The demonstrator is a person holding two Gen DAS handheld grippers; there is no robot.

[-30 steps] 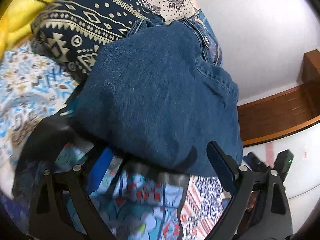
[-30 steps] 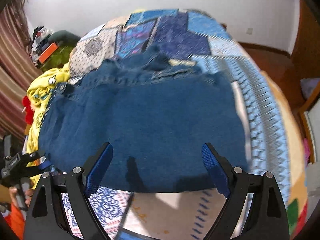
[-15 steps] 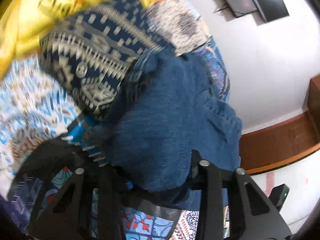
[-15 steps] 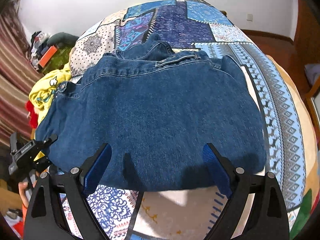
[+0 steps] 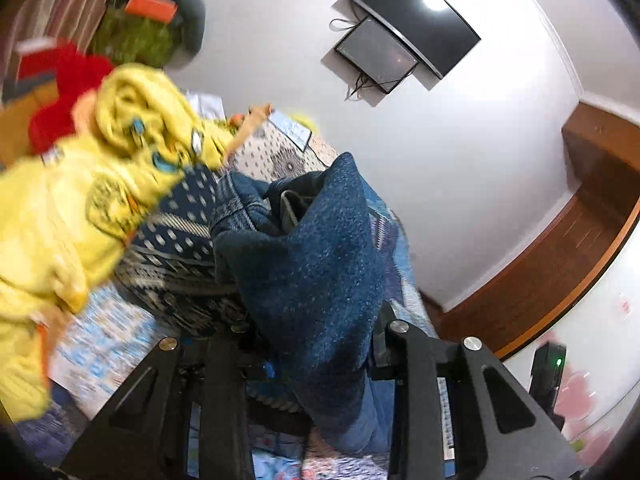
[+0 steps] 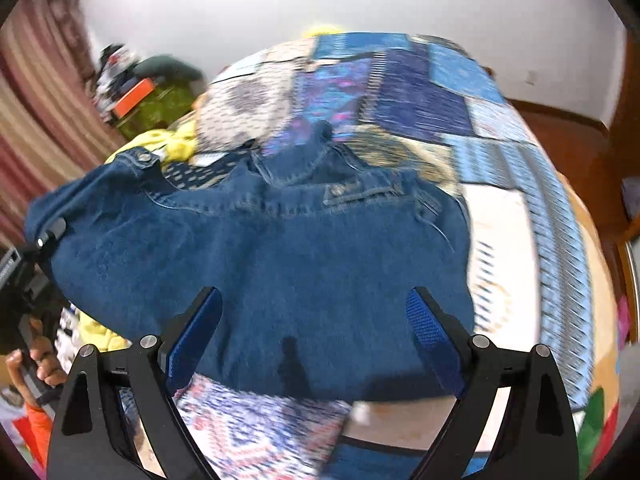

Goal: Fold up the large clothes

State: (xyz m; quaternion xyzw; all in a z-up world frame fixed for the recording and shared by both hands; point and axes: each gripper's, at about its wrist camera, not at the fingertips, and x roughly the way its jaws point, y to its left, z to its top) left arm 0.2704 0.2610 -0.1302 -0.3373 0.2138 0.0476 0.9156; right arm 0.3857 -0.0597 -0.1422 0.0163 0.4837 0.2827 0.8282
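Observation:
A folded blue denim garment (image 6: 280, 264) lies across the patchwork bedspread (image 6: 500, 184). My left gripper (image 5: 308, 336) is shut on the garment's left edge (image 5: 312, 280) and holds it lifted off the bed; that gripper also shows at the left of the right wrist view (image 6: 44, 240). My right gripper (image 6: 316, 312) is open and empty, with its blue pads just above the garment's near edge.
Yellow clothes (image 5: 80, 200) and a red item (image 5: 60, 92) are piled to the left of the denim. A dark patterned cloth (image 5: 180, 240) lies under it. A wall screen (image 5: 412, 32) and a wooden ledge (image 5: 560, 240) are at the right.
My left gripper has closed on the denim's left edge and lifted it upward. My right gripper has stayed open over the near edge, drifting only slightly.

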